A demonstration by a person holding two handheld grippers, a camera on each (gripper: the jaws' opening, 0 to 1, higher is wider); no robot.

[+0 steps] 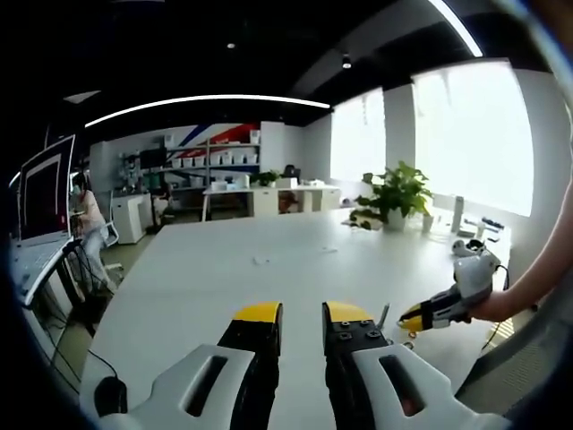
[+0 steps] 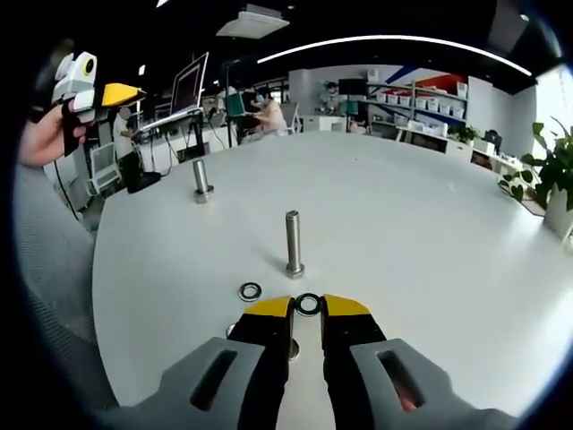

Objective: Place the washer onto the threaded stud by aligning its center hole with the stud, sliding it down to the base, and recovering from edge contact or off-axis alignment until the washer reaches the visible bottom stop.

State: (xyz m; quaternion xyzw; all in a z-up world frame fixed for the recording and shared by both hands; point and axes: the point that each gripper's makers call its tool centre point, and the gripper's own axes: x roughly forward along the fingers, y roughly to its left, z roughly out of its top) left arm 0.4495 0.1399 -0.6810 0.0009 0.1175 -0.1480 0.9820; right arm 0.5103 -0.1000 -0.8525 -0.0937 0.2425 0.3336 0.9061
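Two washers are lying on the bench (image 2: 430, 233): one washer (image 2: 307, 304) between your right hand-held gripper (image 2: 307, 307) tips, narrowly parted for pickup; a spare washer (image 2: 250, 291) beside. Threaded stud (image 2: 293, 242) is standing just beyond. Left hand-held gripper (image 1: 302, 313) is idling, slightly apart.

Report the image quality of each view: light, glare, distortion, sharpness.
Left gripper view: the windows blow out to white glare, the ceiling stays dark, and the fisheye bends the ceiling light strip into an arc. Right gripper view: even, soft light on the white table; the nearer stud and washers are fairly sharp, while the background desks go soft.
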